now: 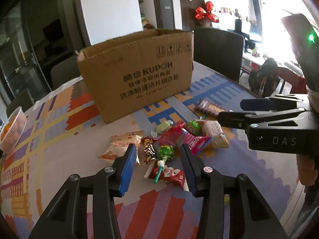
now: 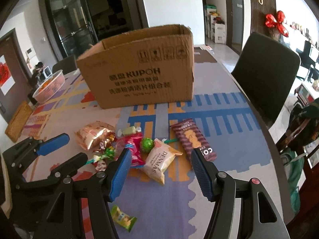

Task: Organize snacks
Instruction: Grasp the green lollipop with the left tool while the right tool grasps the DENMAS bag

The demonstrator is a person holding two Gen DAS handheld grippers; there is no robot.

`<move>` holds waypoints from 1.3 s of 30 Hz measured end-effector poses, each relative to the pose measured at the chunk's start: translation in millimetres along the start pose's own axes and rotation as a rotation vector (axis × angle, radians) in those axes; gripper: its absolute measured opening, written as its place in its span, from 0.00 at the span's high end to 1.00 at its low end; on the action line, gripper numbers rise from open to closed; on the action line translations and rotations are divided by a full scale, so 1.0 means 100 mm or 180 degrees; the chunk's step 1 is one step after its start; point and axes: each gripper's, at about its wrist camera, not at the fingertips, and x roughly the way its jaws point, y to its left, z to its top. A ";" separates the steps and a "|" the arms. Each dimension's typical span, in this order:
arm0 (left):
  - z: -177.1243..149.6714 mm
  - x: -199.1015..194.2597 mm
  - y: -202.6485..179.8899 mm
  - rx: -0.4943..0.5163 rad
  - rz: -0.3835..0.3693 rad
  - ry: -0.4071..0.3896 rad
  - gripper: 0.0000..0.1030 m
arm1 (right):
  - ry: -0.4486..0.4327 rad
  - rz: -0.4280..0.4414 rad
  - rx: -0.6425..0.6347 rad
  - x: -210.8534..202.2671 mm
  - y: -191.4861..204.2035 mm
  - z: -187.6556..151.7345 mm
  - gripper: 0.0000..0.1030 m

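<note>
1. Closest in, the left gripper [image 1: 158, 160] hangs over the snack pile with its blue-padded jaws apart, nothing pinched. Between them lie a green lollipop [image 1: 166, 153] and a red wrapper [image 1: 168, 174].
2. The lollipop's stick runs from the green head toward the camera, crossing the red wrapper, which lies with its long axis across the view.
3. The right gripper [image 2: 160, 166] also stands spread and grips nothing. A cream DENMAS packet [image 2: 159, 160] sits between its pads on the patterned tablecloth [image 2: 229, 159], long axis slanting from near right up to far left.
4. Nearest the right wrist camera, a small green-yellow candy [image 2: 123, 218] lies alone, well apart from the pile.
5. Just beside the right pad, a striped brown biscuit pack [image 2: 192, 139] points its long axis away toward the box, tilted slightly left at the far end.
6. Mid-pile: a pink wrapper [image 2: 132, 147], a second green lollipop [image 2: 147, 144], and a gold chocolate twist [image 1: 148, 148] standing nearly end-on to the left camera.
7. At the left edge of the pile, an orange-white chip bag [image 2: 93, 134]; beyond it, a pale green candy [image 2: 129, 130].
8. Farther back, the open cardboard box [image 2: 139, 73] stands upright, its long printed side facing the cameras.
9. Far left, a pink basket [image 2: 49, 87] near the table's edge; far right, a dark chair [image 2: 265, 69].
</note>
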 end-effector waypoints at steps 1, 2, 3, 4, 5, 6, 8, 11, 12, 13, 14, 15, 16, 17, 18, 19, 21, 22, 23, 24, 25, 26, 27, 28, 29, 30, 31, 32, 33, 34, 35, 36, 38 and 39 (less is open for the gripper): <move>0.00 0.04 -0.01 0.0025 -0.0022 0.0026 0.59 | 0.0031 0.0004 0.0017 0.04 -0.01 0.00 0.39; 0.00 0.08 -0.01 0.0045 -0.0037 0.0043 0.60 | 0.0054 0.0008 0.0033 0.07 -0.01 0.00 0.40; 0.00 0.11 -0.02 0.0069 -0.0054 0.0064 0.61 | 0.0081 0.0006 0.0048 0.11 -0.02 -0.01 0.40; -0.01 0.15 -0.03 0.0085 -0.0070 0.0081 0.62 | 0.0114 0.0013 0.0060 0.15 -0.03 -0.01 0.41; -0.01 0.17 -0.03 0.0097 -0.0087 0.0095 0.63 | 0.0134 0.0020 0.0072 0.18 -0.03 -0.01 0.43; -0.01 0.20 -0.03 0.0111 -0.0101 0.0110 0.64 | 0.0163 0.0018 0.0091 0.22 -0.04 -0.02 0.43; -0.01 0.27 -0.04 0.0140 -0.0106 0.0153 0.66 | 0.0199 0.0025 0.0121 0.27 -0.05 -0.03 0.44; -0.02 0.36 -0.04 0.0168 -0.0125 0.0221 0.70 | 0.0247 0.0027 0.0148 0.34 -0.06 -0.04 0.46; -0.02 0.37 -0.04 0.0184 -0.0130 0.0233 0.70 | 0.0265 0.0028 0.0153 0.36 -0.06 -0.05 0.46; -0.02 0.39 -0.04 0.0197 -0.0130 0.0237 0.71 | 0.0281 0.0029 0.0158 0.38 -0.07 -0.05 0.46; -0.02 0.40 -0.04 0.0212 -0.0129 0.0241 0.71 | 0.0296 0.0036 0.0168 0.39 -0.07 -0.05 0.47; -0.02 0.42 -0.05 0.0226 -0.0125 0.0247 0.72 | 0.0310 0.0045 0.0180 0.41 -0.08 -0.05 0.47; -0.02 0.43 -0.05 0.0239 -0.0128 0.0259 0.72 | 0.0323 0.0055 0.0192 0.43 -0.08 -0.05 0.47; -0.02 0.45 -0.05 0.0249 -0.0132 0.0269 0.73 | 0.0336 0.0065 0.0200 0.45 -0.09 -0.05 0.48; -0.02 0.47 -0.05 0.0257 -0.0131 0.0276 0.73 | 0.0346 0.0073 0.0200 0.46 -0.08 -0.05 0.48; -0.02 0.49 -0.05 0.0264 -0.0132 0.0290 0.73 | 0.0353 0.0078 0.0200 0.47 -0.08 -0.05 0.48; -0.02 0.52 -0.04 0.0265 -0.0139 0.0317 0.74 | 0.0371 0.0091 0.0204 0.49 -0.08 -0.05 0.48; -0.02 0.53 -0.04 0.0267 -0.0138 0.0325 0.74 | 0.0381 0.0095 0.0204 0.51 -0.08 -0.05 0.49; -0.02 0.54 -0.04 0.0270 -0.0140 0.0338 0.74 | 0.0388 0.0099 0.0204 0.52 -0.08 -0.05 0.50; -0.03 0.55 -0.04 0.0270 -0.0145 0.0351 0.74 | 0.0394 0.0104 0.0201 0.54 -0.07 -0.05 0.50; -0.03 0.56 -0.05 0.0263 -0.0158 0.0356 0.74 | 0.0399 0.0101 0.0200 0.55 -0.07 -0.04 0.50; -0.03 0.57 -0.05 0.0261 -0.0167 0.0369 0.74 | 0.0403 0.0101 0.0202 0.56 -0.07 -0.04 0.50; -0.03 0.59 -0.05 0.0262 -0.0175 0.0385 0.74 | 0.0411 0.0103 0.0207 0.57 -0.08 -0.04 0.51; -0.03 0.61 -0.06 0.0256 -0.0181 0.0402 0.74 | 0.0422 0.0104 0.0209 0.59 -0.08 -0.04 0.51; -0.04 0.62 -0.06 0.0243 -0.0186 0.0417 0.74 | 0.0436 0.0104 0.0212 0.61 -0.08 -0.04 0.52; -0.04 0.64 -0.06 0.0226 -0.0197 0.0431 0.74 | 0.0450 0.0102 0.0219 0.62 -0.08 -0.04 0.53; -0.04 0.65 -0.05 0.0202 -0.0201 0.0439 0.74 | 0.0470 0.0104 0.0225 0.64 -0.08 -0.05 0.53; -0.04 0.66 -0.05 0.0187 -0.0197 0.0445 0.74 | 0.0481 0.0112 0.0230 0.65 -0.08 -0.06 0.54; -0.03 0.67 -0.06 0.0179 -0.0197 0.0449 0.74 | 0.0493 0.0112 0.0233 0.66 -0.08 -0.06 0.56; -0.03 0.67 -0.06 0.0162 -0.0198 0.0449 0.74 | 0.0506 0.0106 0.0234 0.68 -0.09 -0.07 0.57; -0.03 0.68 -0.06 0.0149 -0.0197 0.0450 0.75 | 0.0498 0.0096 0.0229 0.68 -0.09 -0.07 0.59; -0.03 0.68 -0.06 0.0137 -0.0194 0.0455 0.75 | 0.0496 0.0093 0.0220 0.68 -0.09 -0.07 0.61; -0.02 0.68 -0.06 0.0118 -0.0184 0.0464 0.75 | 0.0495 0.0102 0.0226 0.68 -0.09 -0.08 0.64; -0.02 0.68 -0.06 0.0102 -0.0181 0.0469 0.75 | 0.0491 0.0107 0.0228 0.68 -0.10 -0.08 0.67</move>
